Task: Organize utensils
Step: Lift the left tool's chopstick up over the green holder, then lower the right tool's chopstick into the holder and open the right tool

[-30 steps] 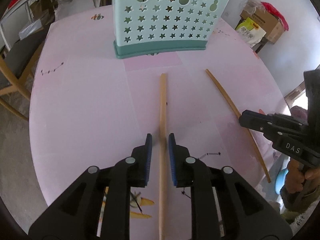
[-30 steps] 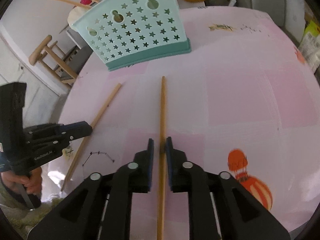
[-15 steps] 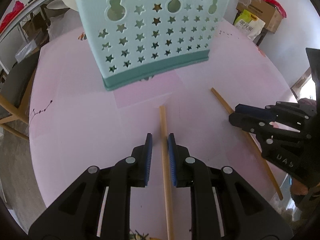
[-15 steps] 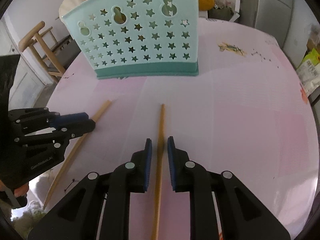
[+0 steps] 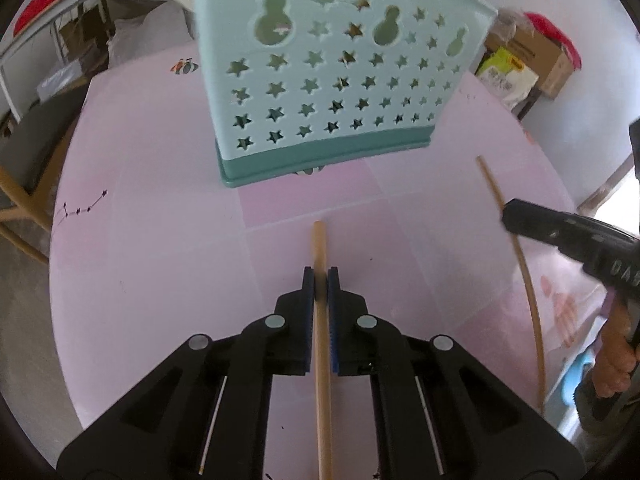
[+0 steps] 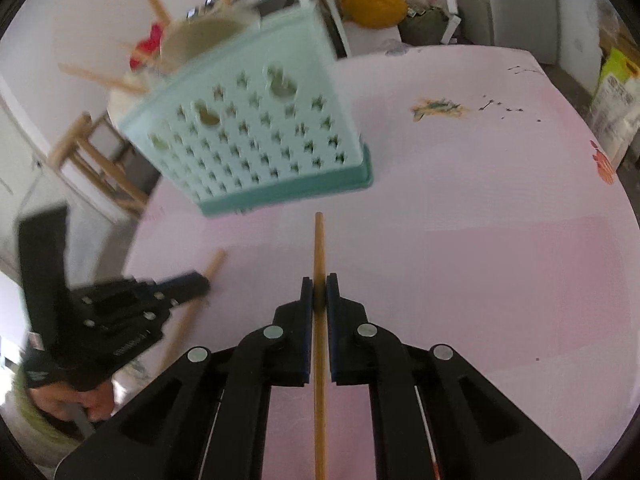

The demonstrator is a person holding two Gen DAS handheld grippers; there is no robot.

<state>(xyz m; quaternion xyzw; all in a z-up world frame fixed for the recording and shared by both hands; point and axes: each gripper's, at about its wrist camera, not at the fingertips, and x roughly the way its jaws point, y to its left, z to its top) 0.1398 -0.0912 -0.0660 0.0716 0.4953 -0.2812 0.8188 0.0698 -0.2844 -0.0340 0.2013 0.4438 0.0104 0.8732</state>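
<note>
Left tongs point(image 5: 320, 280) are clamped on a chopstick point(image 5: 322, 360) — the stick runs straight up between the blue pads, its tip poking out a little past the fingertips toward the basket point(image 5: 320, 92). Right tongs point(image 6: 319, 286) grip a second chopstick point(image 6: 319, 248) the same way, pads tight on both sides, with a longer stretch of stick showing beyond the fingertips. Each view catches the other tongs off to its side with their stick crossing them: the right ones at the right edge of the left view, the left ones at lower left of the right view. Under both lies the pink table point(image 5: 140, 260). Beyond the stick tips stands the mint basket with star holes — near them, not touching. More sticks rise behind its rim in the right view.
</note>
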